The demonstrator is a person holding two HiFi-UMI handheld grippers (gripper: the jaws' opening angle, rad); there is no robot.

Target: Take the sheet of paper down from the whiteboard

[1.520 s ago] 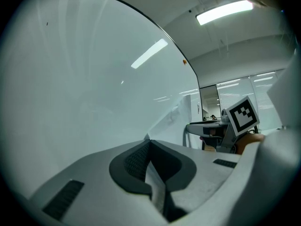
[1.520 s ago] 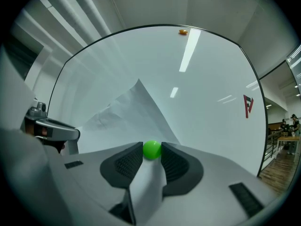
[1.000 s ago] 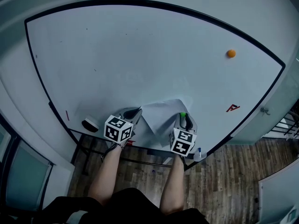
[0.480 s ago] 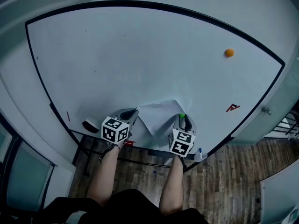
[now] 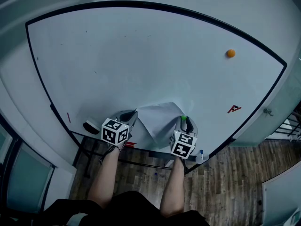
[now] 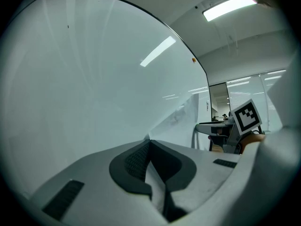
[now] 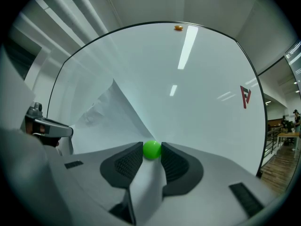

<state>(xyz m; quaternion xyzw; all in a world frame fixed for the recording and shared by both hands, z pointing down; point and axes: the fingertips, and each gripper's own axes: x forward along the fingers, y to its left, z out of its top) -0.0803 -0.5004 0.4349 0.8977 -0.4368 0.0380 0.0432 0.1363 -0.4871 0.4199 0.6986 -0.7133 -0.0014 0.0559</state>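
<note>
Pinching the paper's [image 5: 160,117] left corner, the left hand-held gripper [image 6: 149,144] has its jaws closed on it near the whiteboard's [image 5: 141,55] bottom edge. At the paper's right corner, the right hand-held gripper [image 5: 185,121] clamps a green magnet [image 7: 151,149]. An orange magnet [image 5: 231,53] sits near the whiteboard's right edge.

Big white whiteboard with black frame [image 5: 141,55] upright in front of me. White sheet of paper [image 5: 160,118] low in middle, tilted, bulging off surface. Small green ball magnet [image 5: 183,117] at sheet's right corner. Orange round magnet [image 5: 231,53] well apart, up right. Red mark [image 5: 233,109] right of sheet. Dark block eraser [image 5: 90,125] near lower left edge; blue-capped marker [image 5: 201,152] on my bottom ledge.
</note>
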